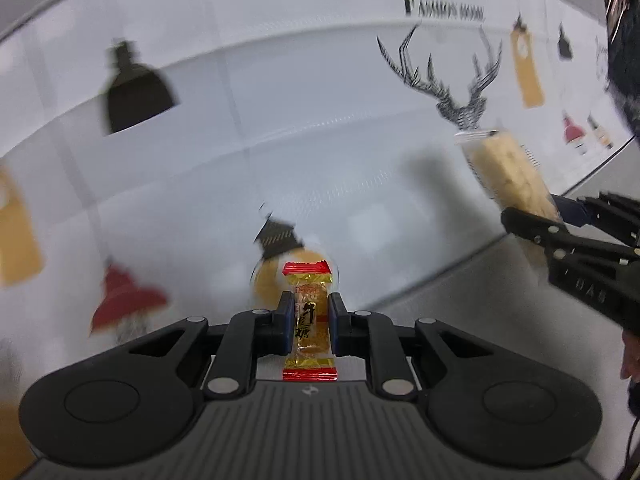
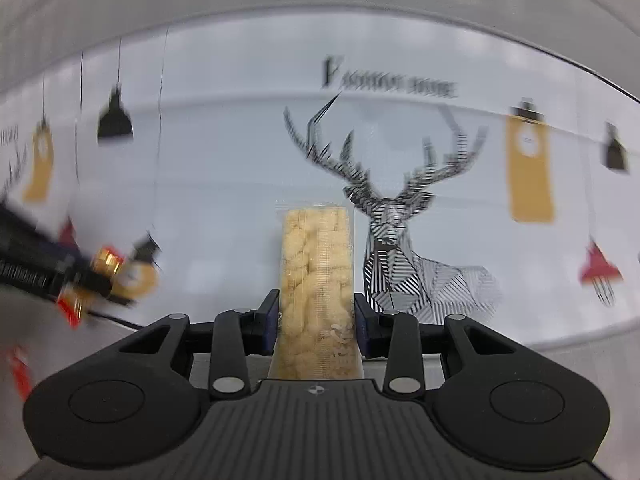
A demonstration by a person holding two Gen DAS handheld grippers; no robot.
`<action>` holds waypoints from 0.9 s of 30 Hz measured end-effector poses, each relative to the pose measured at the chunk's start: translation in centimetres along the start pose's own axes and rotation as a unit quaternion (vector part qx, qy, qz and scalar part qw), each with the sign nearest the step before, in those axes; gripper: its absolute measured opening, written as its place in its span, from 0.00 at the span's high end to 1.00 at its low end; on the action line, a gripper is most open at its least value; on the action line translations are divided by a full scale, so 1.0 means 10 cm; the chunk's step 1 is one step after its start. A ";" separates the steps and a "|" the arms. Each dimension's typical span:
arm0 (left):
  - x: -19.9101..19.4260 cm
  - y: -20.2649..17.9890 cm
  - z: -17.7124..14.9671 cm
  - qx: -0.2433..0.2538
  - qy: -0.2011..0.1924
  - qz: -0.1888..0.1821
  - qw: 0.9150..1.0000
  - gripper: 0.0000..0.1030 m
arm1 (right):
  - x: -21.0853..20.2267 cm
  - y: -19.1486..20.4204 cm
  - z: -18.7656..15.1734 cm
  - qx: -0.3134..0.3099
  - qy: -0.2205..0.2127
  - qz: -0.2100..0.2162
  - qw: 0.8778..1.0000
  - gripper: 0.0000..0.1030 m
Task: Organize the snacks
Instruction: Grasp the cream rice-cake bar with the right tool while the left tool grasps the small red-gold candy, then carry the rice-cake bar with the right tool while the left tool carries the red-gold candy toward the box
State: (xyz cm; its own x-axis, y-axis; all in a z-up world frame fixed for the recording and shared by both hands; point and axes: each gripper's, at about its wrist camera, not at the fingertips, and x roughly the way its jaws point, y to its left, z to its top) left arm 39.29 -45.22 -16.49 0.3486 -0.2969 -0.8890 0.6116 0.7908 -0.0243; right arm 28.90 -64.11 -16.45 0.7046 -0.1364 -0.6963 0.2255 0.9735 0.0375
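Note:
A small candy [image 1: 310, 322] in a gold wrapper with red ends stands upright between the blue pads of my left gripper [image 1: 310, 320], which is shut on it. My right gripper [image 2: 316, 316] is shut on a clear pack of pale puffed snack [image 2: 316, 280] that points away from the camera. In the left wrist view the same snack pack [image 1: 508, 172] shows at the right, held by the right gripper [image 1: 540, 220]. From the right wrist camera, the left gripper [image 2: 86, 276] and its candy [image 2: 105, 262] appear blurred at the left edge. Both snacks hang above a printed white tablecloth [image 2: 224, 184].
The tablecloth [image 1: 280, 140] carries prints of a deer, lamps, tags and bottles. Its edge [image 1: 460, 260] runs diagonally at the right, with grey floor beyond. A person's dark clothing [image 1: 624, 60] is at the far right. A red item [image 2: 20, 372] sits blurred at the lower left.

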 end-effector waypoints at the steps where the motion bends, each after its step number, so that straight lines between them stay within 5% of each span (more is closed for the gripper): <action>1: -0.16 0.02 -0.10 -0.004 -0.007 -0.004 1.000 0.82 | -0.13 0.01 -0.01 0.012 -0.006 -0.002 1.000 0.63; 15: -2.29 -0.01 -1.69 -0.039 -0.059 0.005 0.997 0.82 | -2.48 0.94 -0.69 0.113 -0.092 -0.028 0.989 0.63; 27: -3.77 0.32 -3.55 -0.100 -0.073 0.077 0.989 0.82 | -4.02 2.56 -1.55 0.049 -0.050 0.092 0.993 0.63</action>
State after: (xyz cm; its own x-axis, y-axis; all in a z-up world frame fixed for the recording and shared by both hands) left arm 2.89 -12.52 0.68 0.5337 -0.2275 -0.8145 0.3955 0.9185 0.0026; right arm -4.09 -30.89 1.46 0.8023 0.0188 -0.5966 0.1485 0.9618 0.2301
